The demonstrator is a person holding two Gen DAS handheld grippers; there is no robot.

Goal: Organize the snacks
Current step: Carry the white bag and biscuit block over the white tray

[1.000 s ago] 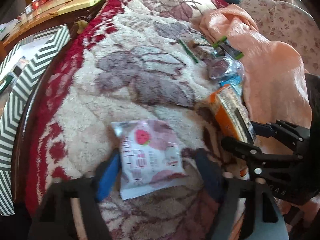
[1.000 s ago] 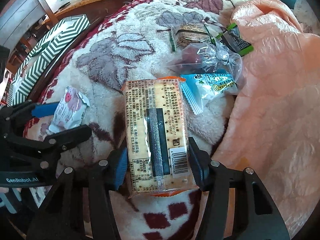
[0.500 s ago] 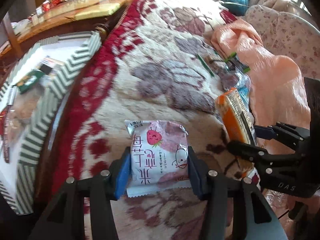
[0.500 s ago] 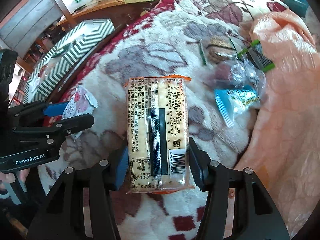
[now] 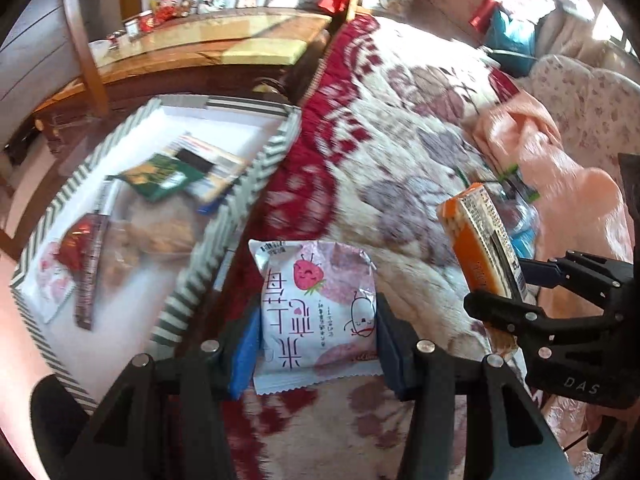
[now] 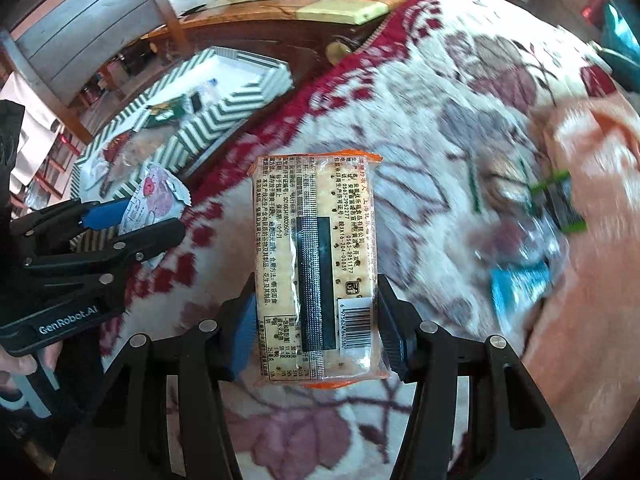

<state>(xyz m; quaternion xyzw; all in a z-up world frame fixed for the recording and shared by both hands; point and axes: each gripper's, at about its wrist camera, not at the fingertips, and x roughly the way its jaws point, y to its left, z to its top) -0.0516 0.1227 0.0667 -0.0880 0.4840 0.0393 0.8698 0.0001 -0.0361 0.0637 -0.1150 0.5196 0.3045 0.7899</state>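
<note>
Left wrist view: left gripper sitting at bottom centre, pouch lying between its pads. Right gripper sitting at right edge, cracker pack standing up out of it. Blanket spreading behind both. Box lying at left of frame, beside the blanket edge, packets lying in it. Table running across the top, behind the box. Loose snacks lying behind the cracker pack, at right. Right wrist view: cracker pack sitting centre, box at upper left, left gripper at left edge, loose snacks at right.
</note>
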